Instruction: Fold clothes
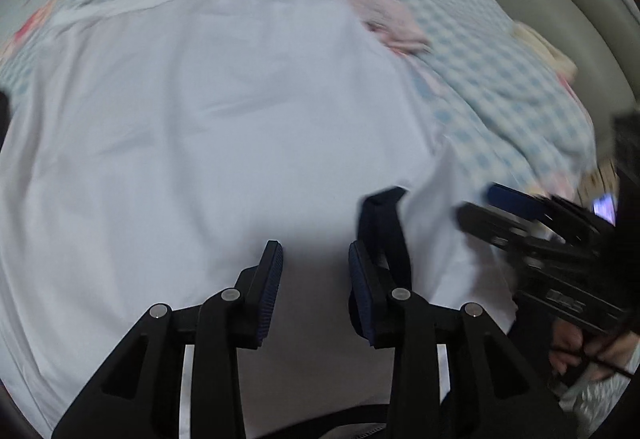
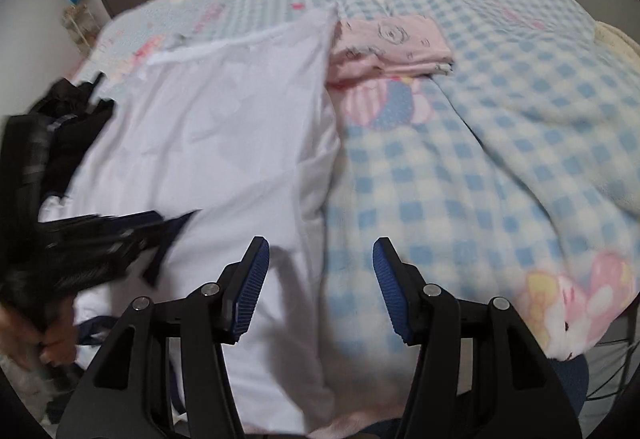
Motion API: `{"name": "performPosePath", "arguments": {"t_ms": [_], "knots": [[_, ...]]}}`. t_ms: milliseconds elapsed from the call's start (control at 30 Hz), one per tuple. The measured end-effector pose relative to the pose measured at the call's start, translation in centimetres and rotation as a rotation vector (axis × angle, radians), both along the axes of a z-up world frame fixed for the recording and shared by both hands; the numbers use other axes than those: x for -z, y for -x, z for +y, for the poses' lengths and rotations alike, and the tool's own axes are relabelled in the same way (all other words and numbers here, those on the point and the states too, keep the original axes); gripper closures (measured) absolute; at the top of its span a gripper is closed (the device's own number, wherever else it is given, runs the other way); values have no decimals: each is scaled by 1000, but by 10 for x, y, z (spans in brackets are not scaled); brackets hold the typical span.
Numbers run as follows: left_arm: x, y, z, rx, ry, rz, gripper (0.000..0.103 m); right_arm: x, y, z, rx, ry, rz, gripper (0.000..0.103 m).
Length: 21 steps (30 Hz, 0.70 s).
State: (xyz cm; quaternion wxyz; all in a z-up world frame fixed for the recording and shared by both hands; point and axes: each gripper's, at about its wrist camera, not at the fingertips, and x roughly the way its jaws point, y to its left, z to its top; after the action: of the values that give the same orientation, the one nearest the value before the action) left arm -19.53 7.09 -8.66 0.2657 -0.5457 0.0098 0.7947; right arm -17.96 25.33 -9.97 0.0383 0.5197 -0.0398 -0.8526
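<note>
Both jaws apart, empty, above white garment

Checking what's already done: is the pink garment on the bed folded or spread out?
Folded. The pink garment lies as a compact, layered rectangle on the checked blanket, beside the white garment.

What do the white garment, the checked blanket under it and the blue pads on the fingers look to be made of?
White garment: thin woven cloth, probably cotton or a blend; matte, with sharp creases.
Checked blanket: fleece or plush by its look; soft, fuzzy surface with blurred check edges.
Blue pads: likely rubber or soft plastic; fine ribs across the face.
</note>
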Motion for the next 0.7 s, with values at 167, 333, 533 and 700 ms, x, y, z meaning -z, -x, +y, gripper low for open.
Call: {"name": "performPosePath", "arguments": {"t_ms": [167,333,533,700], "knots": [[-5,-2,28,126,6,56,56,17,2,7,37,82,-15,47],[0,16,13,-82,90,97,61,27,1,17,70,143,-27,45],[-25,11,-48,-315,35,161,63,17,-14,21,72,141,-5,45],[-35,-17,-28,-149,-122,147,59,-15,-43,14,34,59,45,38]]}}
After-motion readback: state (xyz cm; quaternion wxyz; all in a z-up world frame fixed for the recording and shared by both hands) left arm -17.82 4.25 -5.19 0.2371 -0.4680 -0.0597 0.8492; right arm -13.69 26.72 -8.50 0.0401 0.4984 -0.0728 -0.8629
